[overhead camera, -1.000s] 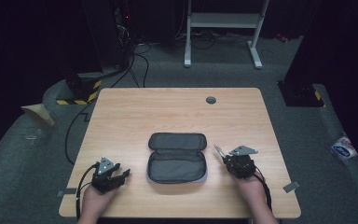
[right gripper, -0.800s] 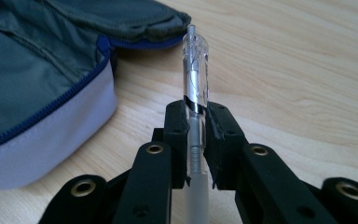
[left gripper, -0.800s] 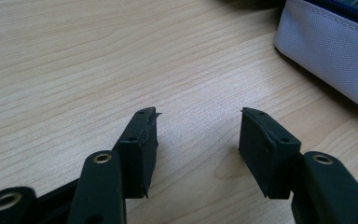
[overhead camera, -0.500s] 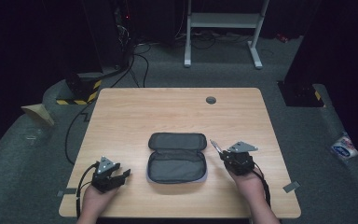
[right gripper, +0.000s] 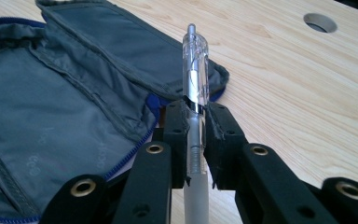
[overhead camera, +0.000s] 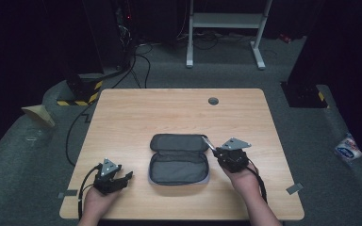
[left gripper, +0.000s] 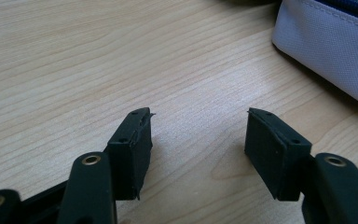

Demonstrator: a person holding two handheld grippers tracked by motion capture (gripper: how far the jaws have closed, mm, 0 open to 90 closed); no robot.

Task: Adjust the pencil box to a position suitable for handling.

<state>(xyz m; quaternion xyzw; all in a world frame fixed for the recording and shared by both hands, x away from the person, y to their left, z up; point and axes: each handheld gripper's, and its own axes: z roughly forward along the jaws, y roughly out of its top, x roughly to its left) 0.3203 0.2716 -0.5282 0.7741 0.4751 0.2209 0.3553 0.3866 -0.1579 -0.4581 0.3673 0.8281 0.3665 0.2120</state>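
Grey fabric pencil case [overhead camera: 179, 160] lying unzipped and spread flat near the middle of the pale wooden table [overhead camera: 136, 117], lid flap folded back toward the far edge, blue zip tape along its rim in the right gripper view. Right gripper [overhead camera: 210, 142] just at the case's right far corner, jaws clamped on a clear-barrelled pen [right gripper: 195, 84]; pen standing up between the black pads, its clicker end pointing away from the hand, its frosted lower part running down between the jaws. Right hand [overhead camera: 242, 176] behind it, cable trailing back along the forearm. Left gripper [overhead camera: 128, 176] resting low on the table near the front left corner, well apart from the case, held in the left hand [overhead camera: 96, 202]; jaws spread wide with bare wood between them, nothing held. Corner of the case's light outer fabric at the upper right of the left gripper view. Round cable hole [overhead camera: 213, 100] in the tabletop toward the far edge.
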